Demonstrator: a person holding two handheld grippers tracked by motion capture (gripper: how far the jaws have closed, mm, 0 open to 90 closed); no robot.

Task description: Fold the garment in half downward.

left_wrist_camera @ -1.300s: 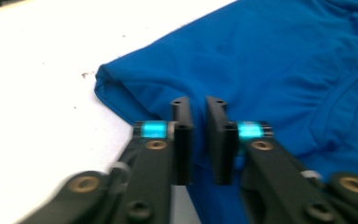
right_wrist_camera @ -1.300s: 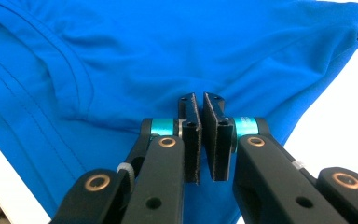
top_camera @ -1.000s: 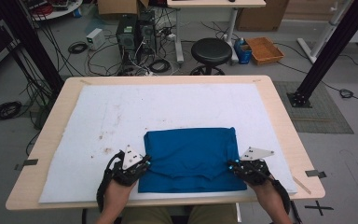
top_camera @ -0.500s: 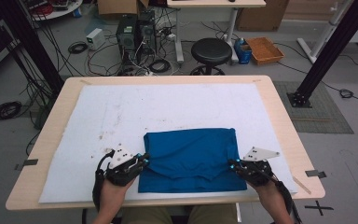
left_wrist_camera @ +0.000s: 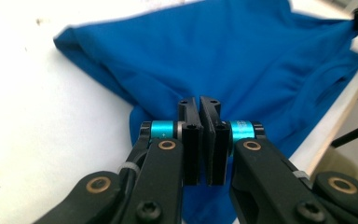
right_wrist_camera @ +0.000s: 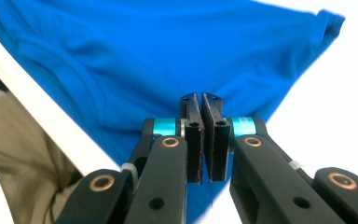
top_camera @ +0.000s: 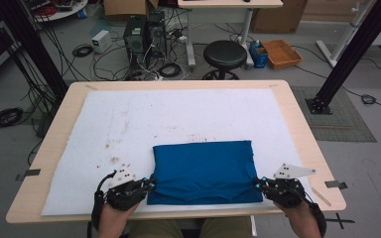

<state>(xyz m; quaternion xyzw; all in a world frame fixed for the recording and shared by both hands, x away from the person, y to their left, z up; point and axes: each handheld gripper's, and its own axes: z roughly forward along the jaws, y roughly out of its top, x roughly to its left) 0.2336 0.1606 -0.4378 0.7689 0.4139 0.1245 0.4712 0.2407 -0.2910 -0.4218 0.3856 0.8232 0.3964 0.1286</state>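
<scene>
A folded blue cloth lies on the white mat near the table's front edge. My left gripper is at the cloth's near left corner, and my right gripper is at its near right corner. In the left gripper view the jaws stand pressed together with the blue cloth bunched up to them. The right gripper is likewise shut, with the cloth drawn in at its tips. The fabric spreads taut between the two.
The wooden table carries the stained mat. The table's front edge runs just below the cloth. Behind the table stand a black stool, computer towers, cables and an orange box. A black post rises at the right.
Both grippers have moved outward and slightly toward the front edge. The cloth between them has been pulled wider and flatter.
</scene>
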